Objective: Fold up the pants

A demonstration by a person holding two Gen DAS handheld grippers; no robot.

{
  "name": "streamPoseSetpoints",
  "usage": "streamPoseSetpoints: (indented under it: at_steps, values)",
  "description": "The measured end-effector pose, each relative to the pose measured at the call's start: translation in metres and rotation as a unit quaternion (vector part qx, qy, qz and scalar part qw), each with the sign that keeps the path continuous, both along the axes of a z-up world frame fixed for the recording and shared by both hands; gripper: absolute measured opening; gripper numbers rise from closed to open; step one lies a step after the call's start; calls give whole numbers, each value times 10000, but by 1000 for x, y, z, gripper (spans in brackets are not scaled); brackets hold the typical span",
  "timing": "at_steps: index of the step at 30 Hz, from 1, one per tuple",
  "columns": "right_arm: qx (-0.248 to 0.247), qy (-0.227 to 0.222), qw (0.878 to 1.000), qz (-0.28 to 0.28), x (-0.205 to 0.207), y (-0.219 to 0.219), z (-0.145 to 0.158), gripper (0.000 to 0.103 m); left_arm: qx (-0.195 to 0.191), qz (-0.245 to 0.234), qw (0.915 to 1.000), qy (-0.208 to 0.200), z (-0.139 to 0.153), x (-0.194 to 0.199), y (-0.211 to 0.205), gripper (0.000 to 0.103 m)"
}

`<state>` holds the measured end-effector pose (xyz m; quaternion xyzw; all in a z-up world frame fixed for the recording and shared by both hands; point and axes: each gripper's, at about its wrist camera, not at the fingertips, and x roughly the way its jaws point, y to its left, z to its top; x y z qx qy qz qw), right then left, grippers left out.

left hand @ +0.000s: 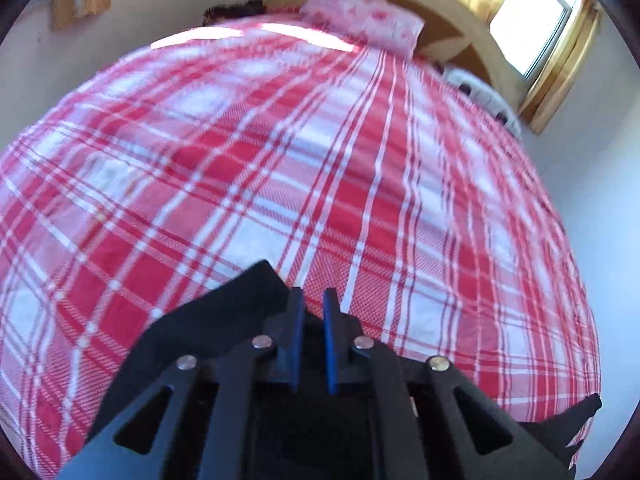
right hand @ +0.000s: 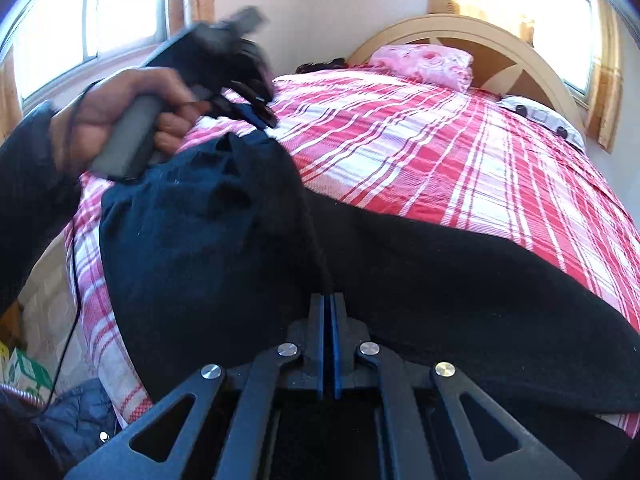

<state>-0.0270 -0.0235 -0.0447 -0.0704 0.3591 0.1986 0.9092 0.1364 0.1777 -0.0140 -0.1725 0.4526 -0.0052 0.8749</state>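
Note:
Black pants (right hand: 400, 272) lie across the near end of a bed with a red and white plaid cover (right hand: 440, 152). My right gripper (right hand: 329, 300) is shut at the pants' near edge, and a ridge of cloth runs straight into its tips. In the right wrist view a hand (right hand: 120, 108) holds my left gripper (right hand: 260, 116) over the pants' left part, where the cloth rises in a peak to its fingers. In the left wrist view my left gripper (left hand: 313, 312) has its blue pads close together, with black cloth (left hand: 224, 320) bunched against the left finger.
A pink pillow (right hand: 424, 60) lies by the wooden headboard (right hand: 500, 40). A white thing with dark spots (right hand: 540, 116) sits at the bed's far right edge. Windows flank the bed. A quilted dark garment (right hand: 80, 412) and a box (right hand: 24, 368) lie on the floor at left.

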Motion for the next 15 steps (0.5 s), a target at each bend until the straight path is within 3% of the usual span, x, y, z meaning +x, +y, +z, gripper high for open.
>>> streamPoseSetpoints:
  at_steps: [3,7,11,15]
  values:
    - [265,-41,9995,-137,-1,-5,8,3,-23,13,9995,-302,19,-20,6,10]
    - [334,-89,9992,-198,3,-5,14,3,513,-114,9985,-178,19,-8,0,16]
    - [154,-110,9998,-70,-1,5,13,3,838,-266,9957,279,-5,12,-21,69]
    - [-390,-616,9973,100,-30,17,14,3,1049,-147,9904,893,-35,17,-36,71]
